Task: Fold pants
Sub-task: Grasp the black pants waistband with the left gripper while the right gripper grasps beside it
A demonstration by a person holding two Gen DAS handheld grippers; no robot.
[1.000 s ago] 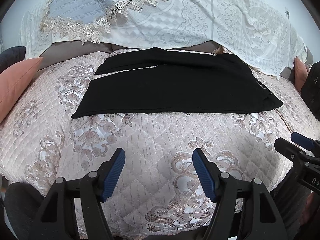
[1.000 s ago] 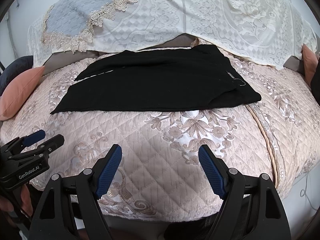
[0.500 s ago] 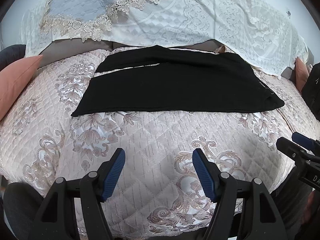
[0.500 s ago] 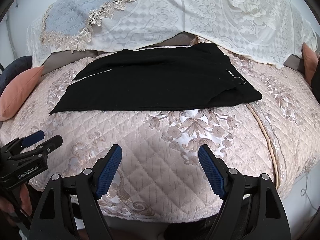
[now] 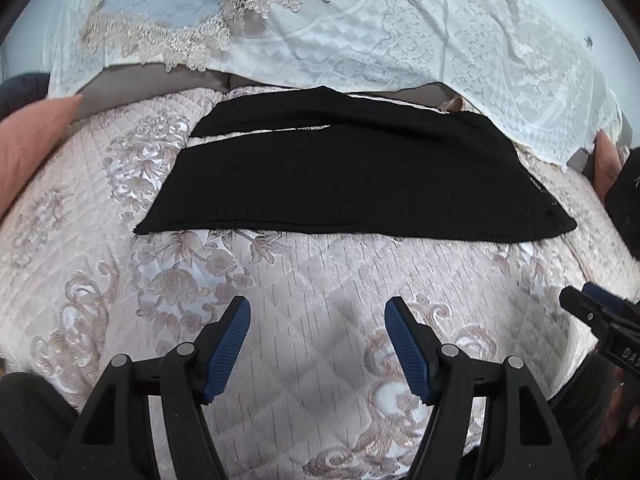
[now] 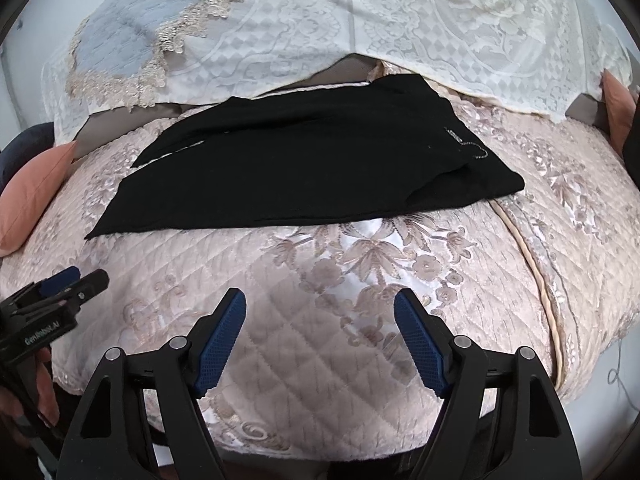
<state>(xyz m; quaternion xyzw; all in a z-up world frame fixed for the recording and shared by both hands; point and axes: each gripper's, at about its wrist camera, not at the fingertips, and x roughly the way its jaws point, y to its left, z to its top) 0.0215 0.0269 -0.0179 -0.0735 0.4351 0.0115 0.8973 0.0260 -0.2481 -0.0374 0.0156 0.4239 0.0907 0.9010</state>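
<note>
Black pants (image 5: pixel 352 184) (image 6: pixel 304 168) lie flat across the quilted pink bedspread (image 5: pixel 304 280) (image 6: pixel 320 280), legs towards the left, waistband with a small label at the right. My left gripper (image 5: pixel 316 312) hangs open above bare quilt, short of the near edge of the pants. My right gripper (image 6: pixel 320 306) hovers over the quilt below the waist end; its jaws are closing slightly, with nothing between them. Each gripper shows at the edge of the other's view: the right gripper (image 5: pixel 592 300) and the left gripper (image 6: pixel 84 278).
A white lace cover (image 5: pixel 400 40) drapes the headboard behind the pants, with a blue lace-edged cloth (image 5: pixel 160 4) on it. Pink cushions (image 5: pixel 28 140) (image 6: pixel 616 104) sit at both sides. A beige piped seam (image 6: pixel 540 280) runs down the bedspread at the right.
Both grippers have drifted forward and down towards the bed, so the pants look larger and nearer. The pants have not moved.
</note>
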